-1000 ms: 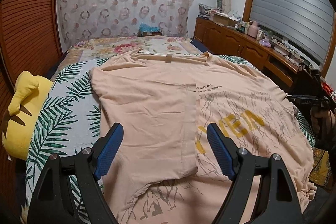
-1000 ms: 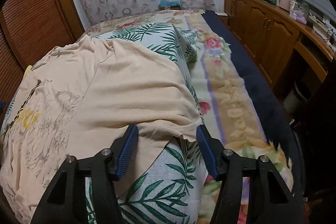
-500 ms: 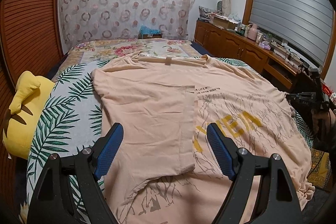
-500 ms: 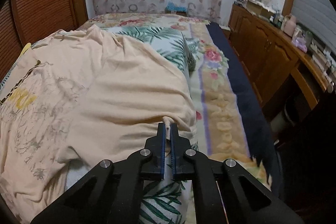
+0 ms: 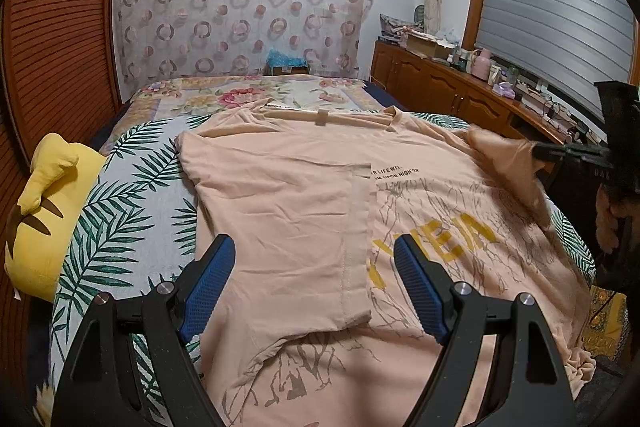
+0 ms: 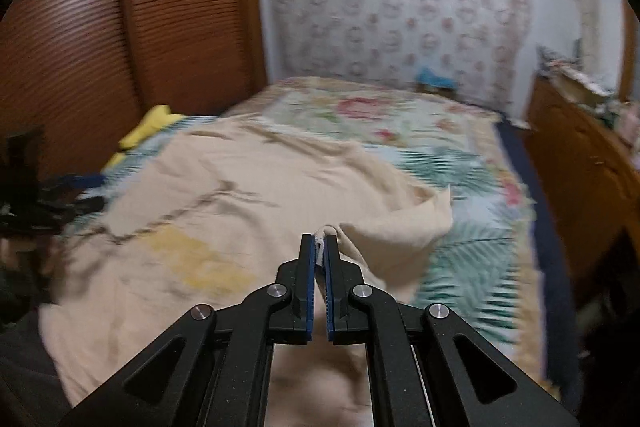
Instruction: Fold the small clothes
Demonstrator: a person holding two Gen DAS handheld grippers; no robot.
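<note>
Right gripper (image 6: pixel 319 247) pinched tight on the shirt's (image 5: pixel 300 207) side edge, lifting it, likely to fold it across toward the middle; left gripper (image 5: pixel 312 279) wide apart, holding nothing, hovering over the folded left side; shirt spread on the bed (image 5: pixel 132 195); both grippers tilted downward; right view blurred.

Peach T-shirt (image 5: pixel 288 211), spread front up on the leaf-print bedspread (image 5: pixel 132 195), with yellow letters and a grey line drawing on the chest, left side already folded in over the print, right sleeve (image 6: pixel 384 223) pinched and lifted off the bed, hem hanging over the near edge.
</note>
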